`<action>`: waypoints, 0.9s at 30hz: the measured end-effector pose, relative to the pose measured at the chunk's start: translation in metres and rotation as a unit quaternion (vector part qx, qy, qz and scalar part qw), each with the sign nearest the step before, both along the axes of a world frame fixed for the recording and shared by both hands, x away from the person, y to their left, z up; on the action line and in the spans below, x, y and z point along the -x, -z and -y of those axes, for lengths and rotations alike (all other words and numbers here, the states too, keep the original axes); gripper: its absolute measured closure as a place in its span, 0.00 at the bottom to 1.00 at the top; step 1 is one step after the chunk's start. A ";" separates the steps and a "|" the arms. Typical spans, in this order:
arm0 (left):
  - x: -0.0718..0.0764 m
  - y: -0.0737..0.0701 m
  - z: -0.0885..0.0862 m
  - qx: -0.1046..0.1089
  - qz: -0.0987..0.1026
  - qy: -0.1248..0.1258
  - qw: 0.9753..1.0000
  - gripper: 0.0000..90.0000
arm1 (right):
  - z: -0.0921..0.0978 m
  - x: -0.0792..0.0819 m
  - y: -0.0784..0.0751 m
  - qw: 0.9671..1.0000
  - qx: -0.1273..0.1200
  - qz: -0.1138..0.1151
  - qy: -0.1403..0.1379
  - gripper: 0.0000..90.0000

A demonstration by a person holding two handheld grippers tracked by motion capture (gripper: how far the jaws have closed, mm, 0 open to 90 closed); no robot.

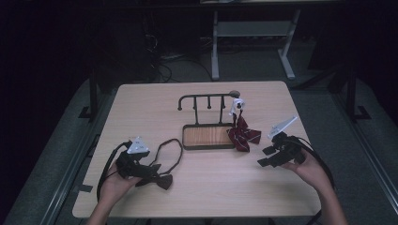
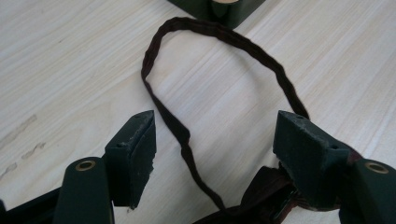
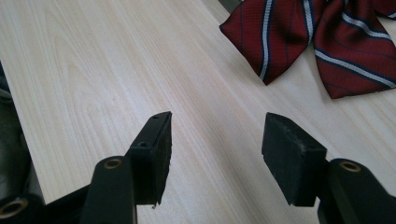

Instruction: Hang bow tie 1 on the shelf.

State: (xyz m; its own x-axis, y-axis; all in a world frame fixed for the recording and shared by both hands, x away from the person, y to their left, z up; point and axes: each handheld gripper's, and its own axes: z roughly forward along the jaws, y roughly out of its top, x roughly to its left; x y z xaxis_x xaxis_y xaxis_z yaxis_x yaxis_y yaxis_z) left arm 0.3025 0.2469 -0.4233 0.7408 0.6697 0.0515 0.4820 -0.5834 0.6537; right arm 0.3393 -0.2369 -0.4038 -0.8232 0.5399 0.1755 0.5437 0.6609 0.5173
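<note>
In the high view, a light wooden table (image 1: pixel 202 187) fills the middle of the frame. At lower left, the left gripper (image 1: pixel 149 169) rests low over a dark bow tie (image 1: pixel 159 180), whose thin neck strap (image 1: pixel 170 146) loops up toward the centre of the frame. Just right of the loop's top stands a small rack (image 1: pixel 209 136) with a wood-grain base and a dark rail with 4 short pegs at its back. A red striped bow tie (image 1: pixel 244 135) hangs from the rack's right end and spills onto the table beside the base. At lower right, the right gripper (image 1: pixel 270 157) is held just above the bare table, close to the red tie but apart from it. In the left gripper view, the 2 jaws stand wide apart at the bottom of the frame, clasping nothing; the dark strap (image 2: pixel 187 140) runs between them and arcs to the top centre, where a corner of the rack base (image 2: pixel 229 11) shows. The dark bow's knot (image 2: pixel 266 191) lies at lower right, partly under the right-hand jaw; whether they touch, I cannot tell. In the right gripper view, the jaws are likewise spread and empty over pale wood, with the red striped bow tie (image 3: pixel 317 42) lying in the upper right corner, well ahead of the jaw tips.
</note>
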 end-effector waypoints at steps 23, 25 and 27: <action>-0.028 -0.020 0.014 -0.036 -0.020 0.022 0.999 0.40 | 0.006 0.008 0.008 1.000 -0.012 0.004 0.020 0.40; -0.032 -0.021 0.016 -0.040 -0.023 0.023 0.999 0.40 | 0.006 0.009 0.008 1.000 -0.011 0.007 0.019 0.40; -0.038 -0.022 0.018 -0.048 -0.030 0.026 0.998 0.41 | 0.006 0.010 0.007 1.000 -0.011 0.009 0.019 0.40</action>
State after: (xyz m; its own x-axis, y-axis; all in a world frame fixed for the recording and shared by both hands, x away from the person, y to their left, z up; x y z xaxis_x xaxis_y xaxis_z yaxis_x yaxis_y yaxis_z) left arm 0.3405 0.2285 -0.4012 0.7779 0.6247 0.0684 0.4861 -0.6671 0.5645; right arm 0.3293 -0.2429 -0.4107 -0.8058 0.5665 0.1725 0.5580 0.6288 0.5415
